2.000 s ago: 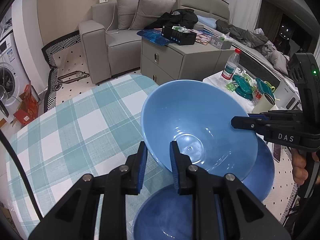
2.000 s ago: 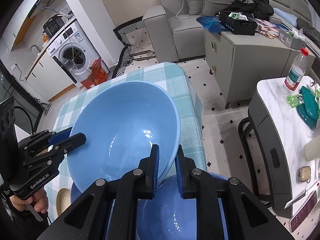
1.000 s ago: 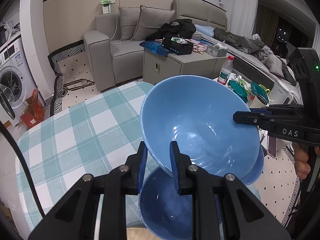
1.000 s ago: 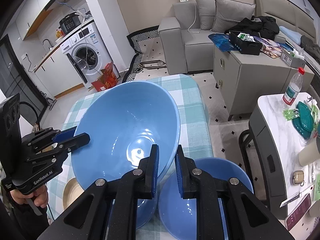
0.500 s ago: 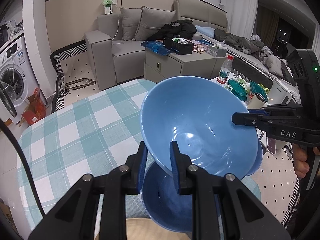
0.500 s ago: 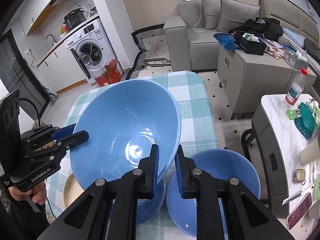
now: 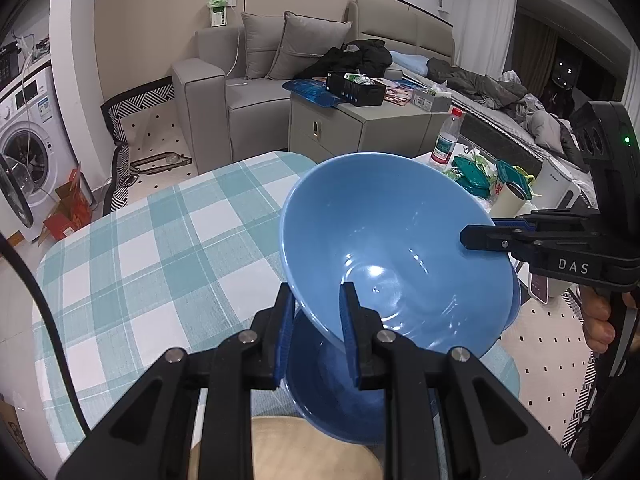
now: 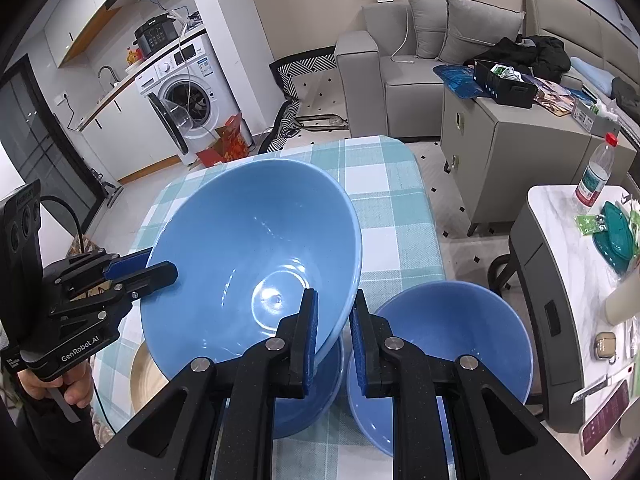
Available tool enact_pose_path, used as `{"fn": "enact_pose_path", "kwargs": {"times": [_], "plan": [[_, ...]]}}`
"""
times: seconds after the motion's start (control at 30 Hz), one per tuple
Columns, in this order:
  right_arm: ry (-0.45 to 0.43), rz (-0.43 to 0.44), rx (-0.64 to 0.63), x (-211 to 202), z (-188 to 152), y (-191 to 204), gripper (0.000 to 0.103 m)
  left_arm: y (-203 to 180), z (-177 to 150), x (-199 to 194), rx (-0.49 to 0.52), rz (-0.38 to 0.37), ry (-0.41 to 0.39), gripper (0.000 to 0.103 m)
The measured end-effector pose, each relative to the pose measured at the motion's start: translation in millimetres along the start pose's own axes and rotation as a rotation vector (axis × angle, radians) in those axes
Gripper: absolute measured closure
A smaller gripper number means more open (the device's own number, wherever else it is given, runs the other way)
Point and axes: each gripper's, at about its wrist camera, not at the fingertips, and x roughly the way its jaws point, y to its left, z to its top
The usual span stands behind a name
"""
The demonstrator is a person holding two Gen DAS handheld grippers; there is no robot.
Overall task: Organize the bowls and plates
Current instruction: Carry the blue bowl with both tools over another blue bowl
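Left wrist view, from the left: checked teal-and-white tablecloth (image 7: 160,248) spread over the table. Left gripper (image 7: 314,312) clamped on the near rim of the large blue bowl (image 7: 384,248), one finger inside the wall and one outside, bowl held tilted and clear of the cloth. Directly below, a second blue bowl (image 7: 332,400) resting near the table's near edge, its rim just beside a tan wooden plate (image 7: 280,452) at that edge. Right gripper (image 7: 478,236) pinched on the large bowl's far-right rim, fingers closed on the wall.

Right wrist view, from the left: left gripper (image 8: 160,270) gripping the held bowl's (image 8: 248,256) left rim, with the wooden plate (image 8: 146,376) partly visible on the cloth beneath. Right gripper (image 8: 334,312) closed on the bowl's near-right rim. Second bowl (image 8: 316,392) mostly hidden under the held one. To its right, a third blue bowl (image 8: 452,344) upright at the table's right edge, near the second; contact between them not discernible. Marble side table (image 8: 568,248) further right, well apart.
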Motion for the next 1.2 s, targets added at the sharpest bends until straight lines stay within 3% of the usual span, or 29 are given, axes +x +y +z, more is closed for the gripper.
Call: {"fn": "enact_pose_path", "kwargs": {"times": [1.2], "plan": [[0.088, 0.010, -0.021, 35.0, -38.7, 13.2, 0.087, 4.4, -49.2, 7.5, -0.024, -0.001, 0.068, 0.082]]}}
